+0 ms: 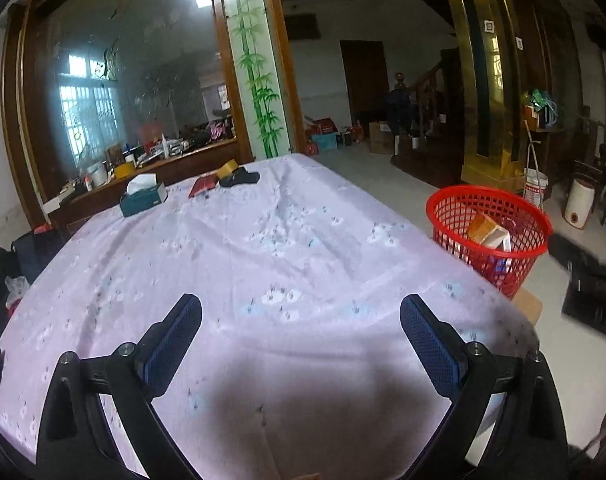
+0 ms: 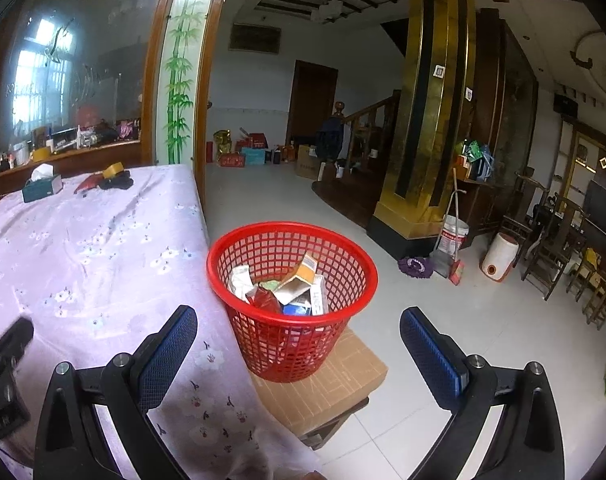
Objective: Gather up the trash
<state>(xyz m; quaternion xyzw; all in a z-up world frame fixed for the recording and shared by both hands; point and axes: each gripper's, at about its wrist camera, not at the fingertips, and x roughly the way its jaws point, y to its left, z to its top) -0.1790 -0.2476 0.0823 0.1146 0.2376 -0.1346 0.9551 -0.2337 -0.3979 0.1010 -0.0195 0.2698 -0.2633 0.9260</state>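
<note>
A red mesh basket [image 2: 291,280] holding several crumpled wrappers and cartons [image 2: 291,288] stands on a cardboard box [image 2: 343,380] beside the table. The left wrist view has the same red basket [image 1: 489,232] off the table's right edge. My right gripper [image 2: 299,320] hangs in front of the basket, open, with nothing between its blue pads [image 2: 171,344]. Over the lilac flowered tablecloth [image 1: 239,260] my left gripper [image 1: 301,308] is open too and empty. Part of the left gripper's black body [image 2: 7,364] shows at the left edge of the right wrist view.
At the table's far end lie a teal tissue box [image 1: 143,196], a red packet [image 1: 203,186], a roll of brown tape [image 1: 231,168] and a black object [image 1: 241,179]. White tiled floor [image 2: 443,340] spreads right of the basket, with a white bucket [image 2: 455,236], a broom and wooden chairs [image 2: 551,248] beyond.
</note>
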